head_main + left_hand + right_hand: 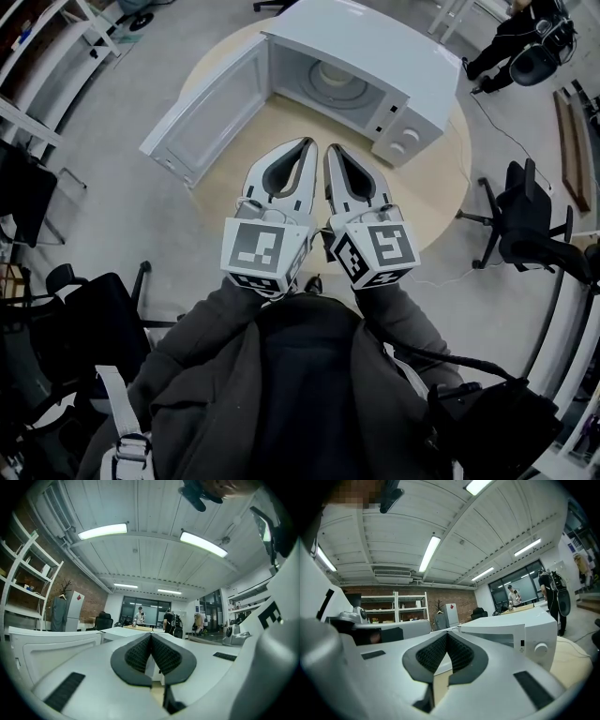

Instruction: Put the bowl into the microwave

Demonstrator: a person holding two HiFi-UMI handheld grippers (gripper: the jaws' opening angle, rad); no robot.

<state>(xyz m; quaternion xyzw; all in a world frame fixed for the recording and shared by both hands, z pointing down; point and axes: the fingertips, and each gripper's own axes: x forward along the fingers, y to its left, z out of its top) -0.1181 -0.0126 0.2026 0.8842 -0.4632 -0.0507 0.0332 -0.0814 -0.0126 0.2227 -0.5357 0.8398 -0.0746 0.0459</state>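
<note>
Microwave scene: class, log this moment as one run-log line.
microwave: door open | left gripper: shut, empty | right gripper: shut, empty

Bright, even light from ceiling strip lamps [103,530]; strong fisheye bending, dark corners, soft faint shadows.

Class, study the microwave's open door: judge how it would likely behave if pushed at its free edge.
The door hangs wide open from the microwave, so it would probably swing on its hinge rather than flex. The microwave looks bulky, so it would likely stay put on the table.
</note>
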